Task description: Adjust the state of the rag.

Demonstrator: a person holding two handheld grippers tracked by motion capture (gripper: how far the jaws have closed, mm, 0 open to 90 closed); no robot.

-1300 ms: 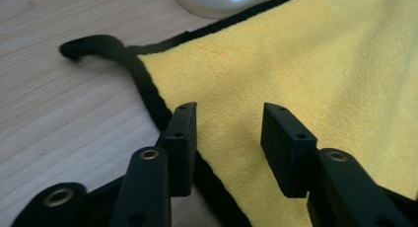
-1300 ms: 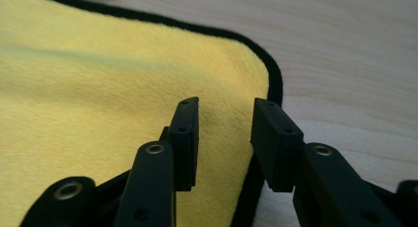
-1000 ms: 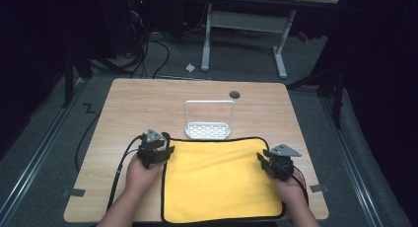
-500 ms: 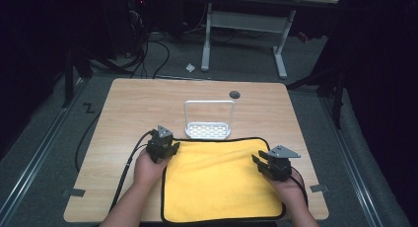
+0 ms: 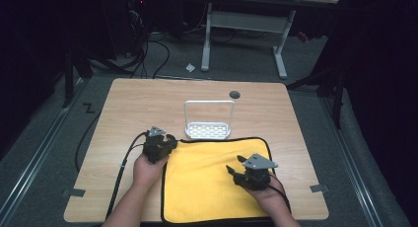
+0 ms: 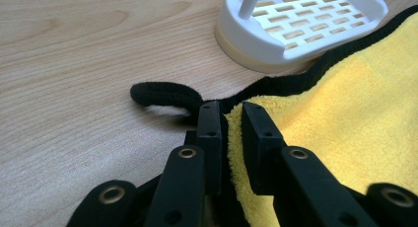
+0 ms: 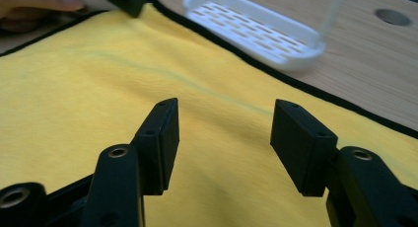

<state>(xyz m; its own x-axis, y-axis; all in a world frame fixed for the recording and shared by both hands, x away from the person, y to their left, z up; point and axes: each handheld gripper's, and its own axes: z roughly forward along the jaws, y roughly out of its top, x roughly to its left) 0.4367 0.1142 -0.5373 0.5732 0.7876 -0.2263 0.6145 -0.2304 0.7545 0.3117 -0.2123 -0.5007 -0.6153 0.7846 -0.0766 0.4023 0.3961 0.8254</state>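
Yellow cloth (image 5: 212, 180), unlabelled: left hand-held gripper (image 6: 231, 113) pinches its corner, right hand-held gripper (image 7: 224, 113) wide apart above.

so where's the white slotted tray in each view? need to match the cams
High view: white slotted tray at table centre, touching the far edge of the yellow cloth.
Left gripper view: tray top right, beyond the left gripper, which is pinching the cloth's corner.
Right gripper view: tray top centre, beyond the open right gripper.
Shared landmark: the cloth's black hem along the tray's near side.
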